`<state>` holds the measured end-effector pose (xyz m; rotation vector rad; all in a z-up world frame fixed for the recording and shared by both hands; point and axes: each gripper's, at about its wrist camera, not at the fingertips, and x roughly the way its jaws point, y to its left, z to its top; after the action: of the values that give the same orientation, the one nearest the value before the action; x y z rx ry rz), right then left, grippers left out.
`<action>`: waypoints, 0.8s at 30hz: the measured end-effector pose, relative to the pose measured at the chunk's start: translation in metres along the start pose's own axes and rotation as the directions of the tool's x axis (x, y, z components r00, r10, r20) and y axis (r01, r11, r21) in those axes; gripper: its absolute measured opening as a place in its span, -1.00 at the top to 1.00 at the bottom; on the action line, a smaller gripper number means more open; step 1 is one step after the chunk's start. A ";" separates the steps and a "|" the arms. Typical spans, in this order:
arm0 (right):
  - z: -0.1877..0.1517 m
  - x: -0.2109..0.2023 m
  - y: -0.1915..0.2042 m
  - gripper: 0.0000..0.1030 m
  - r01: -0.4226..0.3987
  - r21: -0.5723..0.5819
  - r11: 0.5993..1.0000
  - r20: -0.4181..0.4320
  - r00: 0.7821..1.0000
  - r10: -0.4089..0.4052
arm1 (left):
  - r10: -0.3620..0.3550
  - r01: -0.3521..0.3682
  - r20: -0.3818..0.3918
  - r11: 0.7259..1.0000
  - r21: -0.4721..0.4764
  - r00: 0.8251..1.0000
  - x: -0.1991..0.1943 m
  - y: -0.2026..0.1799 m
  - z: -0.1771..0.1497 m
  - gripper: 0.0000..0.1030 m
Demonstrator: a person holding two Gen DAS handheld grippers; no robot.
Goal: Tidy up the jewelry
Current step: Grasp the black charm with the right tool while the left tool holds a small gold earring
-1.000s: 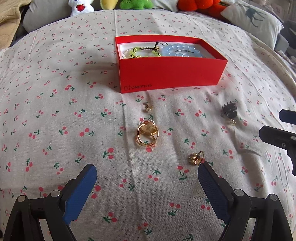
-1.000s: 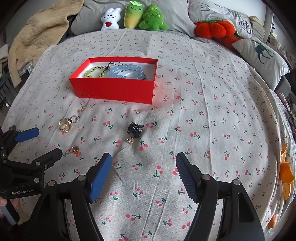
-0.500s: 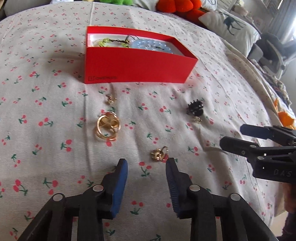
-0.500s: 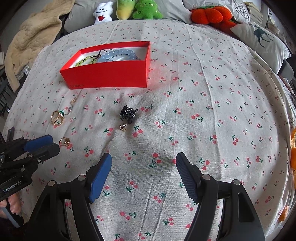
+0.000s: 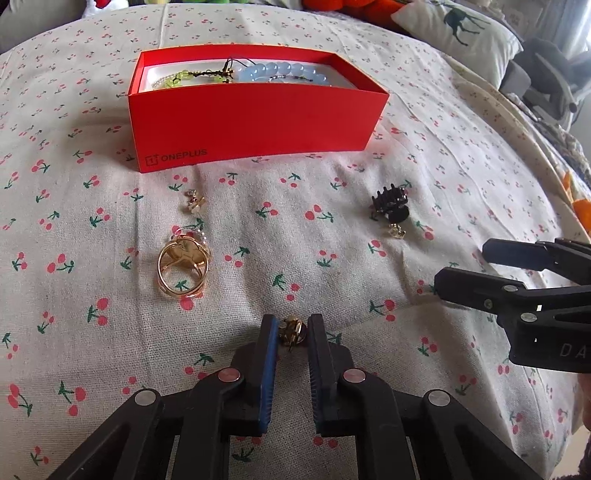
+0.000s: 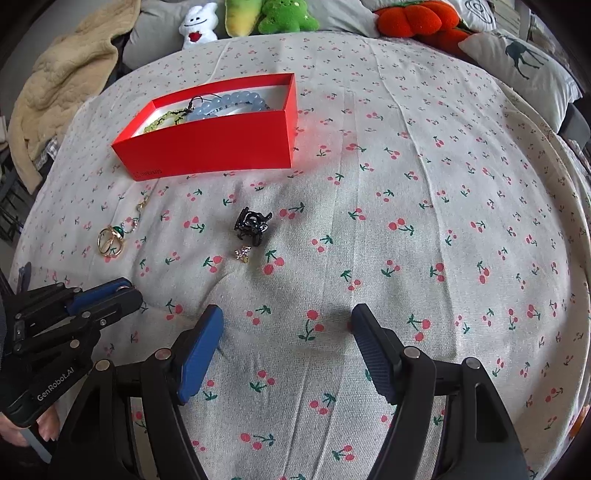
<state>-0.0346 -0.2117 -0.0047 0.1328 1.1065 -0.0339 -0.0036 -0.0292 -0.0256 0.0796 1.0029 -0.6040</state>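
On the cherry-print bedspread (image 5: 424, 122) the left gripper (image 5: 291, 332) pointed down at a small gold earring (image 5: 292, 329), its jaws having just been closing; the blue pads (image 5: 272, 341) sat right against the little piece on either side, pinching it where it lay on the cloth. The right gripper (image 6: 286, 332) hung over bare fabric with its jaws wide apart and nothing between them.

The red box (image 5: 255, 118) stood farther back, lid off, with a pale blue bead bracelet (image 5: 280, 72) and a yellow-green bead bracelet (image 5: 173, 79) lying inside. Between the box and the left gripper lay a large gold ring (image 5: 181, 267), touching a thin pearl-trimmed ring (image 5: 192, 232) at its far side, and just beyond those a small gold stud (image 5: 195, 201). Off to the right sat a black claw hair clip (image 6: 253, 223) with a tiny gold charm (image 6: 242, 254) just beside it, both well apart from the box.

Plush toys (image 6: 284, 16) and a deer-print pillow (image 6: 524, 62) lined the head of the bed
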 end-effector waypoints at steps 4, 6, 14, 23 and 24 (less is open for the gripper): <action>0.003 0.004 0.003 -0.45 -0.015 0.000 1.000 0.011 1.000 0.015 | 0.046 -0.046 0.018 0.999 0.010 0.999 -0.005 -0.001 -0.001 0.80; 0.005 0.006 0.005 -0.45 -0.029 0.002 1.000 0.025 0.999 0.029 | 0.057 -0.057 0.027 0.998 0.005 0.998 -0.008 0.000 -0.002 0.80; 0.024 0.018 0.014 -0.44 -0.084 0.028 0.996 0.051 0.995 0.082 | 0.059 -0.057 0.051 0.998 -0.040 0.997 -0.020 0.018 -0.004 0.80; 0.044 0.029 0.018 0.07 -0.041 0.038 0.998 0.068 0.997 0.038 | 0.036 -0.034 0.044 0.998 -0.048 0.998 -0.020 0.025 -0.008 0.80; 0.045 0.029 0.019 0.11 -0.031 0.036 0.999 0.070 0.997 0.029 | 0.034 -0.032 0.044 0.998 -0.048 0.998 -0.020 0.026 -0.009 0.80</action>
<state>0.0200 -0.1975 -0.0092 0.1800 1.0349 -0.0317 -0.0051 0.0040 -0.0190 0.0401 0.9699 -0.5491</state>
